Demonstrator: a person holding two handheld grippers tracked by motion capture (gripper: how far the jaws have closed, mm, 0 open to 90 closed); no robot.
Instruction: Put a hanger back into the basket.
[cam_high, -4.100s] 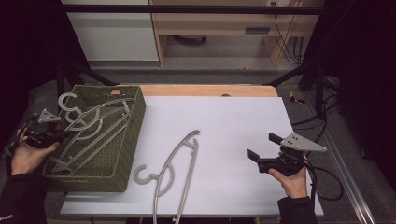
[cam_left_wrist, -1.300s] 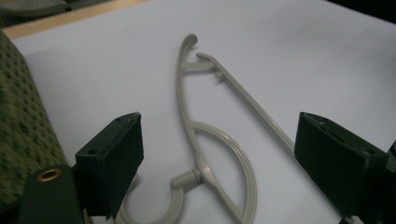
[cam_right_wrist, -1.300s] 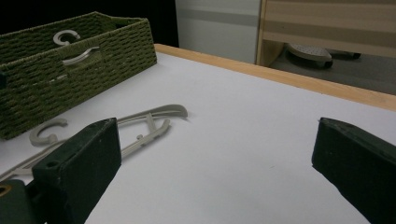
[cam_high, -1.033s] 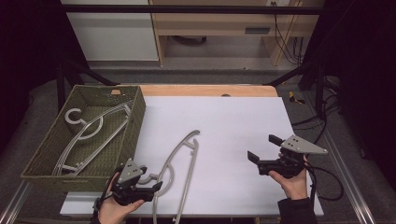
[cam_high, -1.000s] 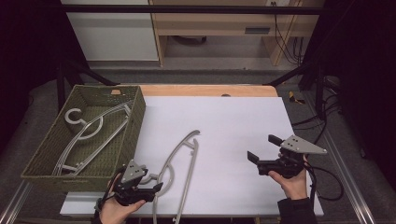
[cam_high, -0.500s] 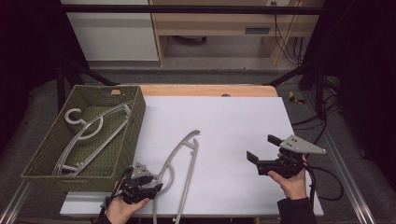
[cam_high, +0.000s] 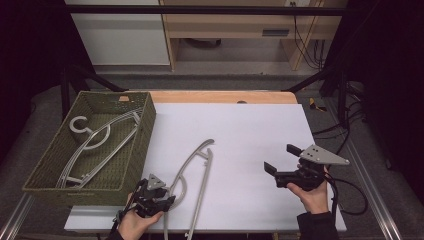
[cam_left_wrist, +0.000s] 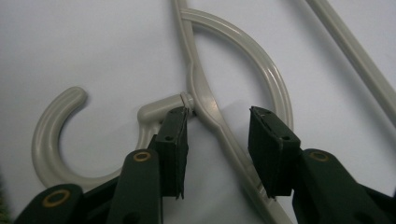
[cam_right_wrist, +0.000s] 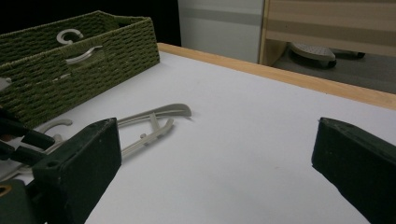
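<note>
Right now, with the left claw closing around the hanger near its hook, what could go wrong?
1. The left claw straddles the hanger at its thin neck; only one pad seems to touch it, so the grip may slip or twist.
2. The hanger's long arm reaches toward the table edge and could swing when lifted.

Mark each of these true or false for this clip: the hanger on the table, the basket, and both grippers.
1. A hanger lies flat on the white table. True.
2. The basket is empty. False: another hanger lies inside it.
3. The left gripper straddles the table hanger's neck next to its hook, one jaw touching, the other apart from it. True.
4. The right gripper is clamped on the table hanger. False: its jaws stand wide apart with nothing between them, off to the right of it.
5. The basket sits at the table's right edge. False: it is at the left.
</note>
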